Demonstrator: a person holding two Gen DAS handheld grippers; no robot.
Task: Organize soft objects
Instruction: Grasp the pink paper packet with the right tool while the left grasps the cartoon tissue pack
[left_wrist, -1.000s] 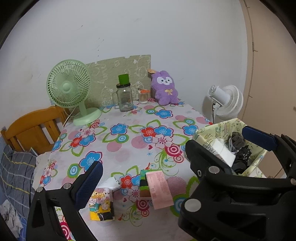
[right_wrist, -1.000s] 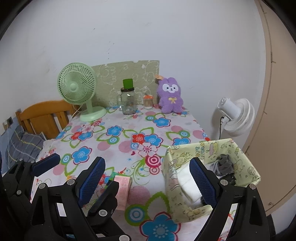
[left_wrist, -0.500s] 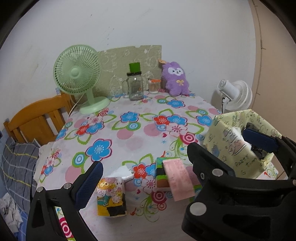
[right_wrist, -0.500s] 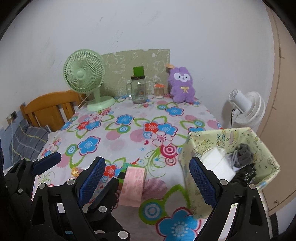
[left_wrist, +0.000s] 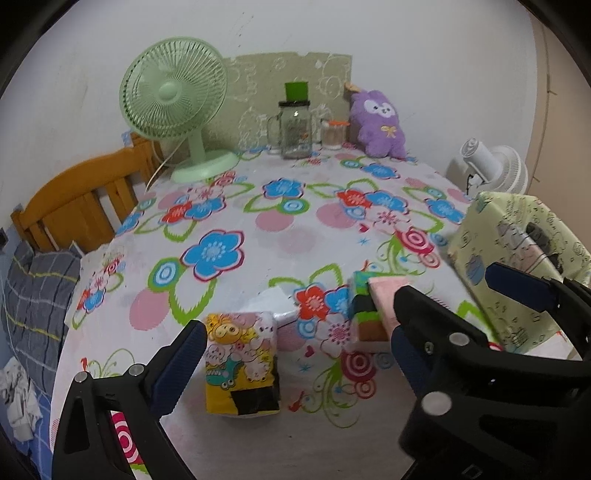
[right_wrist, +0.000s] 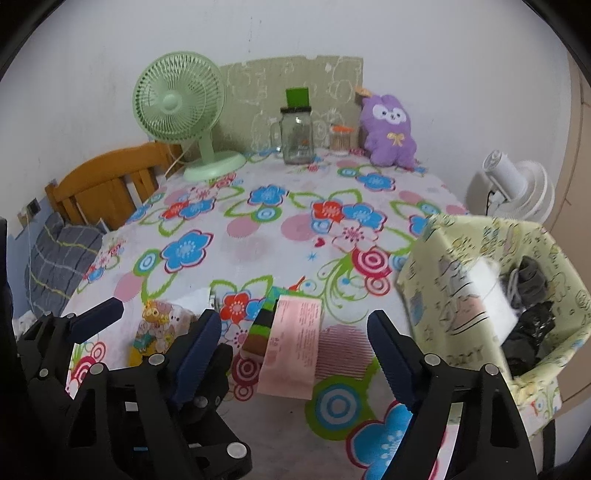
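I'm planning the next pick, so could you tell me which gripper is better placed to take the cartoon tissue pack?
Probably the left gripper: the tissue pack sits between its open fingers, while the right gripper faces the pink sponge pack.

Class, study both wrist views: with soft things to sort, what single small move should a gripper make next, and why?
Probably lower the open left gripper onto the cartoon tissue pack. The pack lies loose on the tablecloth, between the left fingers, while the fabric bin already holds other items. The right gripper is open over the pink-wrapped bundle.
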